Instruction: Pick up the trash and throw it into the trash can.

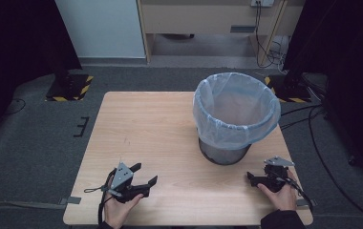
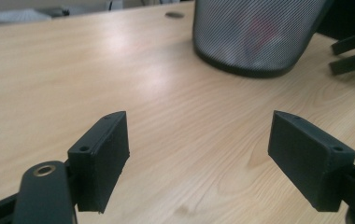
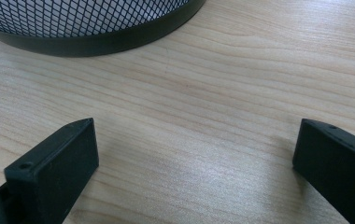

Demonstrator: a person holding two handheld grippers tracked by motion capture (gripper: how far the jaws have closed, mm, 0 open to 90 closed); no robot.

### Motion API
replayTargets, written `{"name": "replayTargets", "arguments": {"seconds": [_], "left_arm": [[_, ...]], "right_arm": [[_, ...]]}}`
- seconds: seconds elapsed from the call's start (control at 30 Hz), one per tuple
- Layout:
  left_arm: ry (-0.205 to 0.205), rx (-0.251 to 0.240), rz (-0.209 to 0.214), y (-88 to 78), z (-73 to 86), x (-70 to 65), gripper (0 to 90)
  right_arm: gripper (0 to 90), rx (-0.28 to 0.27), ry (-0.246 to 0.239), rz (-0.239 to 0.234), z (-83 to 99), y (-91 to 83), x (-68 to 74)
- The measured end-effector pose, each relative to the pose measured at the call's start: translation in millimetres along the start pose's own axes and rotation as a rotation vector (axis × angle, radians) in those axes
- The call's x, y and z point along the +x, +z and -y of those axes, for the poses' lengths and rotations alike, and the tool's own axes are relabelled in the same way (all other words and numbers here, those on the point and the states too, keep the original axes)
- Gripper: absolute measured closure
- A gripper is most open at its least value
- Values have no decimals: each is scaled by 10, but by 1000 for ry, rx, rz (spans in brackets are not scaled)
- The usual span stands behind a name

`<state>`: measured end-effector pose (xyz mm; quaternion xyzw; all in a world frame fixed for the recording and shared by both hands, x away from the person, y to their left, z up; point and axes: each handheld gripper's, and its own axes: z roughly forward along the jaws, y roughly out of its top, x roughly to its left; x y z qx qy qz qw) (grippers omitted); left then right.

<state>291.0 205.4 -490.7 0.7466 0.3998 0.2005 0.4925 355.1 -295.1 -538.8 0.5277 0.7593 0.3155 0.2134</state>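
A black mesh waste bin (image 1: pixel 225 152) lined with a pale blue plastic bag (image 1: pixel 236 112) stands on the right half of the wooden table (image 1: pixel 146 129). My left gripper (image 1: pixel 145 173) rests low at the table's front left, held by a hand, open with nothing between its jaws. In the left gripper view its two black pads (image 2: pixel 102 158) stand wide apart over bare wood, the bin (image 2: pixel 255 35) ahead to the right. My right gripper (image 1: pixel 252 177) lies at the front right, just before the bin, open and empty. The right gripper view has the bin's base (image 3: pixel 96 28) close ahead.
The table's front edge runs just behind both hands. Dark grey carpet surrounds the table. Black stands with yellow-striped bases (image 1: pixel 69 86) sit at the back left and back right, and cables (image 1: pixel 313 124) trail on the floor at the right.
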Motion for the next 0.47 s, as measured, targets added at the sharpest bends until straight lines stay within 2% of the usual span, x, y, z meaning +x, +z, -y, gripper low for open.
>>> {"name": "replayTargets", "arguments": {"seconds": [0.17, 0.2, 0.33, 0.37, 0.47], "left_arm": [[-12, 58, -45, -50, 153, 121, 198], [-13, 82, -55, -58, 202, 166, 198], [-18, 136, -108, -77, 305, 273, 196], [-27, 149, -131, -80, 326, 306, 196], [-49, 165, -163, -71, 347, 344, 190]], "right_arm": [[4, 0, 0, 0, 0, 0, 0], [5, 0, 0, 1, 0, 0, 0], [4, -1, 3, 1, 0, 0, 3], [4, -2, -1, 4, 0, 0, -1], [4, -2, -1, 4, 0, 0, -1]]}}
